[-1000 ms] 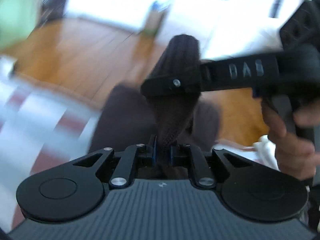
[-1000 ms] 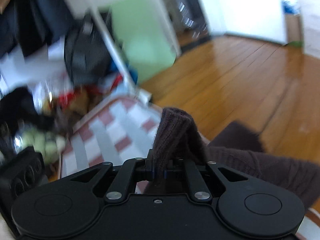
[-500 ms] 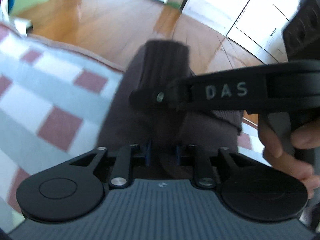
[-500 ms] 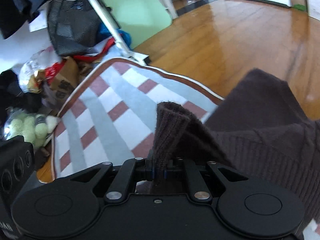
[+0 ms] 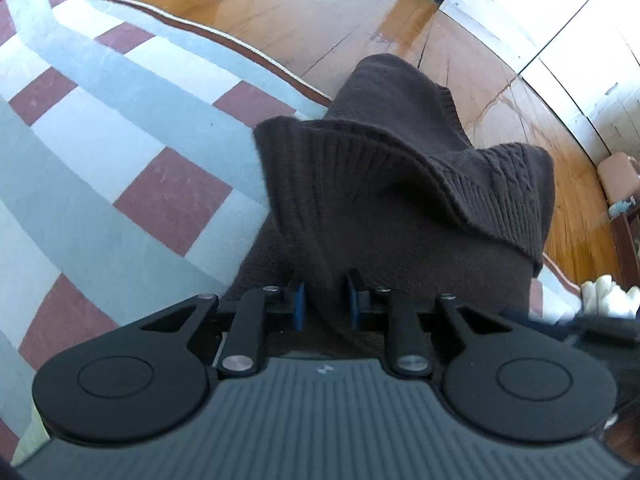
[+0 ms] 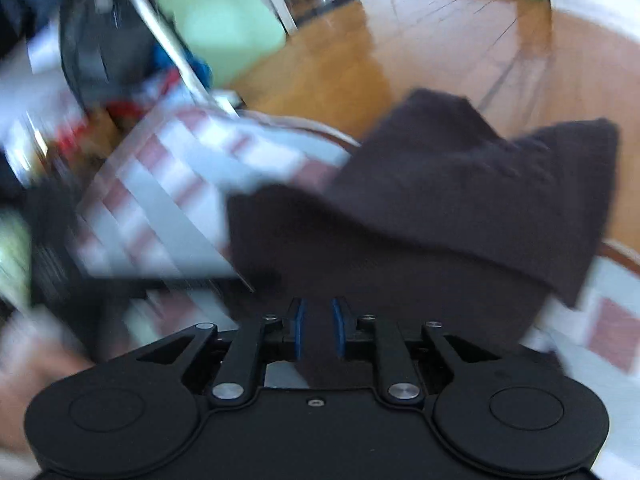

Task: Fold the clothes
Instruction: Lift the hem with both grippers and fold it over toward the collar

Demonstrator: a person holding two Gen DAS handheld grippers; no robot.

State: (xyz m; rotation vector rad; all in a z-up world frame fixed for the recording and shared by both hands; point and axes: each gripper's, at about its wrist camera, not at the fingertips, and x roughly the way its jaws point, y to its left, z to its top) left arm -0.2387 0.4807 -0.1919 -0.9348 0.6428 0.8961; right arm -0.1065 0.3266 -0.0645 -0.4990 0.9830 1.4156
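Where visible, sweater (image 5: 400, 184) on rug (image 5: 120, 128)

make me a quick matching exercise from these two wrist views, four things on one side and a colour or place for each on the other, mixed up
Things:
1. sweater
2. rug
3. floor
4. pads of the left claw

Descriptions:
A. shiny honey-coloured wood beyond the rug's edge
B. blue, either side of a fold of knit
C. dark brown ribbed knit, bunched up
D. grey, white and dull red checks with a brown border

Pairs: 1-C, 2-D, 3-A, 4-B
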